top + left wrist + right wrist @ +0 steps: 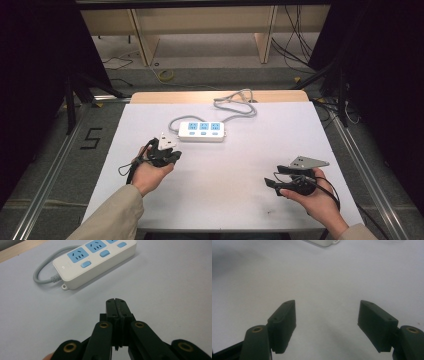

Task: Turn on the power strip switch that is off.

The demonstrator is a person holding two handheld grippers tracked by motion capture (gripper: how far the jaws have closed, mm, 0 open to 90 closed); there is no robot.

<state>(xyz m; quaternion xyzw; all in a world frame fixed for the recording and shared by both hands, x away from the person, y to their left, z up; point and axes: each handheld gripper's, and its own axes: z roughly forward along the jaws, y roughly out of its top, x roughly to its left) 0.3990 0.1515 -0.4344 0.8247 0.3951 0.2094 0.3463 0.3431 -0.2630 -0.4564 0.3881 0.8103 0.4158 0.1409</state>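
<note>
A white power strip (201,131) with three blue sockets and blue switches lies at the middle back of the table, its grey cable (235,106) curling off behind it. In the left gripper view the strip (95,260) sits a short way ahead of my left gripper (116,302), whose jaws are pressed together with nothing between them. In the high view the left gripper (170,156) is held just in front of the strip's left end. My right gripper (272,182) hovers low over the table's right front. Its jaws (327,312) stand wide apart and empty over bare white surface.
The white tabletop (225,165) has bare room in the middle and front. A wooden strip (150,97) edges its far side. Beyond are wooden frames (145,40) and loose cables (295,45) on the floor. Metal rails (50,165) run along both sides.
</note>
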